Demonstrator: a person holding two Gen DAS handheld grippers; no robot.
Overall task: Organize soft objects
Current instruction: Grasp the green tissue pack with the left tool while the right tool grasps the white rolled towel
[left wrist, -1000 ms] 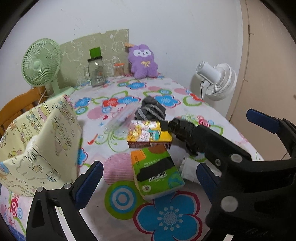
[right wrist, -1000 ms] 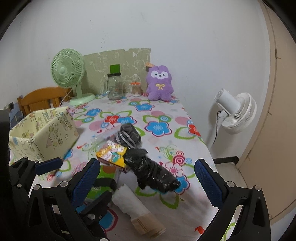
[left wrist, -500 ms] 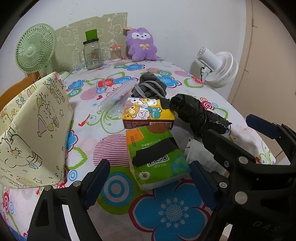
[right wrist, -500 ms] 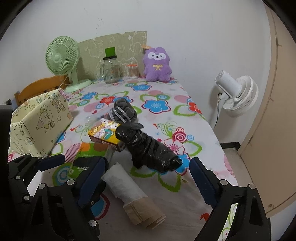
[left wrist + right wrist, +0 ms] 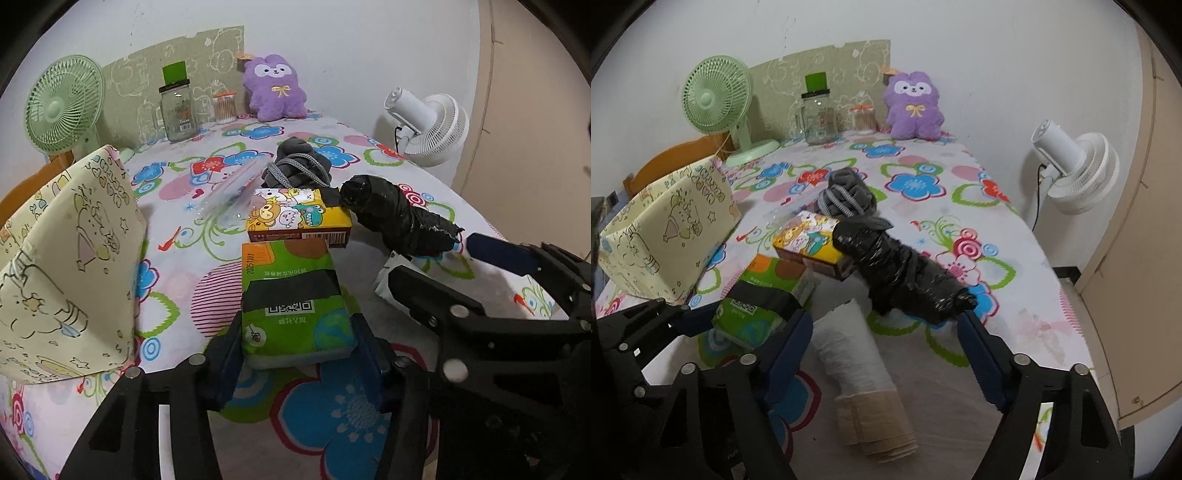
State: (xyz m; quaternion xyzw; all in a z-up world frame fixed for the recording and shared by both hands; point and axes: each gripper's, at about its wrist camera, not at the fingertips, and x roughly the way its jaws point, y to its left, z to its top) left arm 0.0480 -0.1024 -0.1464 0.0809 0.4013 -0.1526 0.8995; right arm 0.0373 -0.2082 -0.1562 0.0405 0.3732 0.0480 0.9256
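The left gripper [image 5: 297,349] has its blue pads pressed against both sides of the green tissue pack [image 5: 293,302], which lies between the fingers. Just beyond its far end sits the yellow cartoon box [image 5: 297,216]. Left of the fingers stands the fabric bin [image 5: 66,266]; to their right, the black wrapped roll [image 5: 399,218]

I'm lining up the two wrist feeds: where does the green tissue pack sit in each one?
Left wrist: the green tissue pack is at lower centre, between the left claw's fingers.
Right wrist: the pack is at lower left, with the left claw around it and the white roll to its right.
Shared landmark: the yellow cartoon box lies just beyond the pack in both.
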